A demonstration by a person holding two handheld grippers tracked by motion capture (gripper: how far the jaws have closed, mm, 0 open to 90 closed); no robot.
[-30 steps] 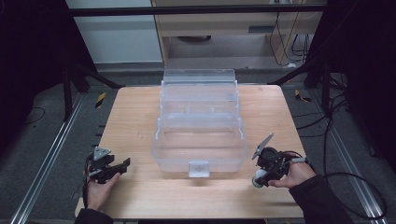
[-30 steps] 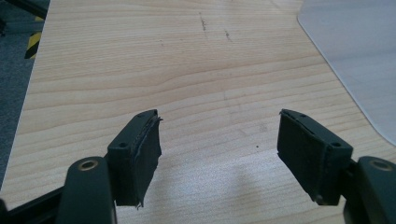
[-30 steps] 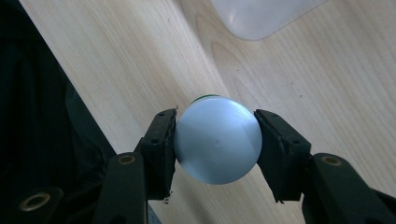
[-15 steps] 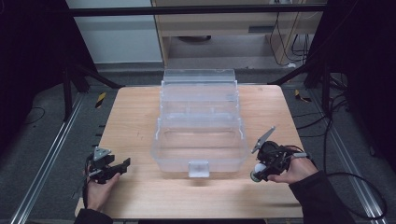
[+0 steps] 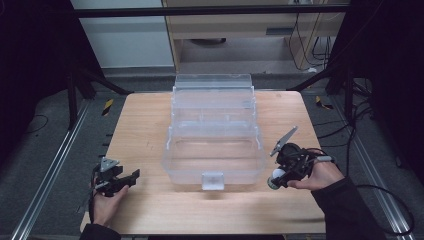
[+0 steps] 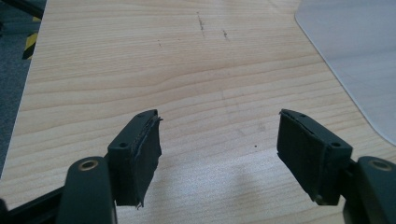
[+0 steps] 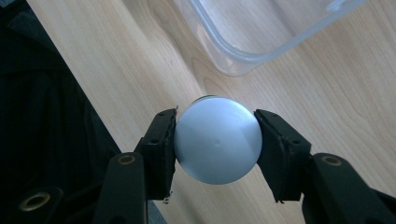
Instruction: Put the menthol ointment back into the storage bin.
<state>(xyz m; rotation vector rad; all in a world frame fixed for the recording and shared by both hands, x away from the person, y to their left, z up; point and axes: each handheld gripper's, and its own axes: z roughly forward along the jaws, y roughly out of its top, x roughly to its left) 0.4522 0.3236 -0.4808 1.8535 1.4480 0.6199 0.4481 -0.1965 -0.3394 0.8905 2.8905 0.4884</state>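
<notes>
A clear plastic tiered box point(image 5: 214, 145) stands open in the middle of the wooden table point(image 5: 150, 125). My right gripper point(image 5: 275, 179) is just off the box's front right corner, shut on a white ball point(image 5: 274, 175). In the right gripper view the ball point(image 7: 217, 140) sits squeezed between both pads point(image 7: 163, 140), above the table near the box's rounded corner point(image 7: 243, 56). My left gripper point(image 5: 135, 175) hovers low at the front left, apart from the box. Its pads point(image 6: 140, 149) stand wide open over bare wood, with the box's edge point(image 6: 355, 51) at the upper right.
The table's front edge runs close beneath both hands. A latch tab point(image 5: 212, 180) sticks out from the box's front wall. Metal rails point(image 5: 45, 175) and dark frame posts flank the table, with cables on the floor at the right.
My right gripper has shifted a little away from the front edge with the ball still held. The left gripper has stayed put.
</notes>
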